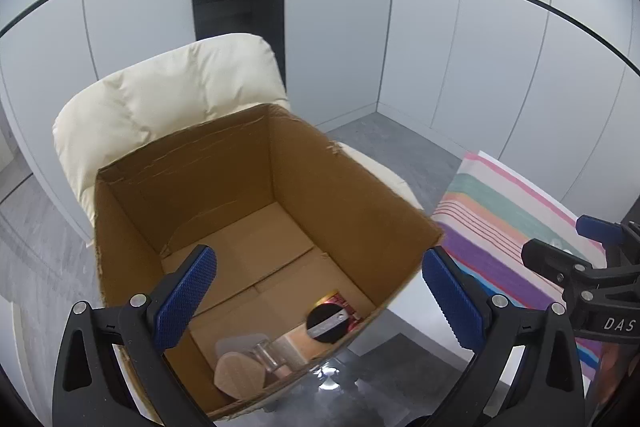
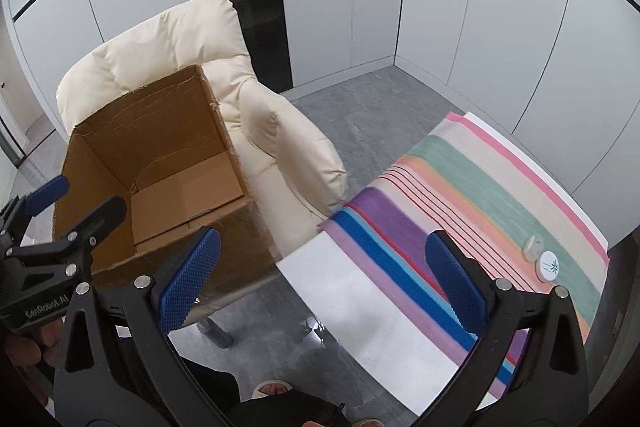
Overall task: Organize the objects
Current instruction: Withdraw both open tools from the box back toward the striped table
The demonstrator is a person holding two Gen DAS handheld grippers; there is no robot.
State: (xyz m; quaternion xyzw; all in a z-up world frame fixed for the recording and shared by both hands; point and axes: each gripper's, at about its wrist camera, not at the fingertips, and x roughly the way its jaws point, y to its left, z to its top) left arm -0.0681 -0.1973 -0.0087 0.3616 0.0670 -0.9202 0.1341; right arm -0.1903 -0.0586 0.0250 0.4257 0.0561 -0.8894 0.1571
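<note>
On the striped cloth (image 2: 472, 187), near its far right edge, a small round white container (image 2: 549, 265) with a green plant mark is seen, and a smaller clear piece (image 2: 532, 245), perhaps its cap, lies just beside it. These two are judged to be the things not yet sorted. The right gripper (image 2: 322, 279) is held above the near part of the cloth with its jaws spread fully and nothing between them. The white container lies to the right of the right finger, so it is not lined up with the gap.

Inside the cardboard box (image 1: 352, 187), which rests on the cream armchair (image 1: 168, 87), a dark round lid (image 1: 326, 321) on a red tin, a clear glass jar (image 1: 266, 353) and a beige rounded object (image 1: 238, 375) are gathered at the near corner. The left gripper (image 1: 320, 291) is held over the box, jaws released and empty.

Several risks can be expected. The low, flat container may be pushed along the cloth instead of being grasped, and the cloth may be wrinkled or dragged by a finger. The small clear piece may be knocked off the table edge. The box sits on a soft seat and may be tipped if its wall is struck.
</note>
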